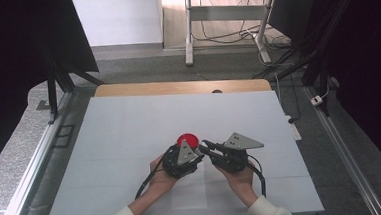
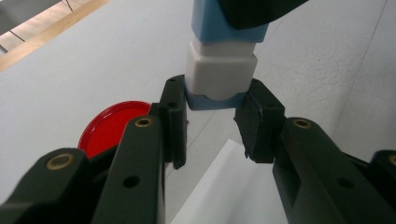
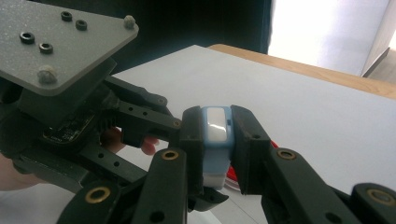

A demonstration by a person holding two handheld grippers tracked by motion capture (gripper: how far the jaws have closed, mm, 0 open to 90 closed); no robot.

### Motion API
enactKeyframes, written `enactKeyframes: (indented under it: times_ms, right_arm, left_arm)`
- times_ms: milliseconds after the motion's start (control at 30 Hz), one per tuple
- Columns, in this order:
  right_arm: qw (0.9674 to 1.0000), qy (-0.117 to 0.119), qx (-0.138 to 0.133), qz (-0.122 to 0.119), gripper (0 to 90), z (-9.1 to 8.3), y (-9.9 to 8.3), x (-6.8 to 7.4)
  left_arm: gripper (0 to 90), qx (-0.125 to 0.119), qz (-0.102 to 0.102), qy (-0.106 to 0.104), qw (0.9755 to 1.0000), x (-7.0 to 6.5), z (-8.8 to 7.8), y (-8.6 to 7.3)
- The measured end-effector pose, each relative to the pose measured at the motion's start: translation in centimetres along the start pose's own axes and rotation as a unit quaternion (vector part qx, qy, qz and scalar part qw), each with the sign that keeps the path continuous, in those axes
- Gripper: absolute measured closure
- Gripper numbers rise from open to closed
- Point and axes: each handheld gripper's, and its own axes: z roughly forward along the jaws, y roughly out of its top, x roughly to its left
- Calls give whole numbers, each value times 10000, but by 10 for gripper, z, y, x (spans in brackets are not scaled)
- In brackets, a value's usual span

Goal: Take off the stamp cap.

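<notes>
**Small block pinched between two grippers**

A blue-and-white block [image 2: 222,70] is pinched by the left gripper [image 2: 216,122] at its lower end and clamped by the right gripper [image 3: 218,140]. It is held above the table [image 1: 129,126], a red lid [image 1: 187,139] lying at twelve o'clock.

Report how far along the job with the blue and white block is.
Done: both tools grip the block. The right tool is clamped on its blue part; the left tool is shut on the blue base under the white section. In hand: the block is held between them above the table, near the red lid. Left: probably pulling the parts apart; they're not yet separated.
</notes>
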Motion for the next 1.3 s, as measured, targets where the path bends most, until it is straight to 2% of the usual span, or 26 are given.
enactKeyframes:
  times_ms: [467,633,933,1000,1100,1300]
  right_arm:
    - [10000,-58,1,-11,747,0,-1,2]
    - [10000,-88,-31,-10,748,0,-2,3]
    - [9999,-118,-58,-17,748,-1,-2,4]
    - [9999,-111,-45,-20,748,-1,-1,4]
    - [10000,-92,11,-5,748,-1,-1,3]
    - [10000,-96,18,-5,748,0,-1,4]
  left_arm:
    - [651,51,122,25,9999,-1,0,-1]
    - [651,54,165,107,9998,-2,-1,-1]
    - [652,18,87,87,9999,-2,-1,-1]
    - [653,28,126,94,9999,-3,-1,-1]
    - [654,84,308,176,9993,-3,-1,-1]
    - [655,117,458,276,9985,-5,-1,-1]
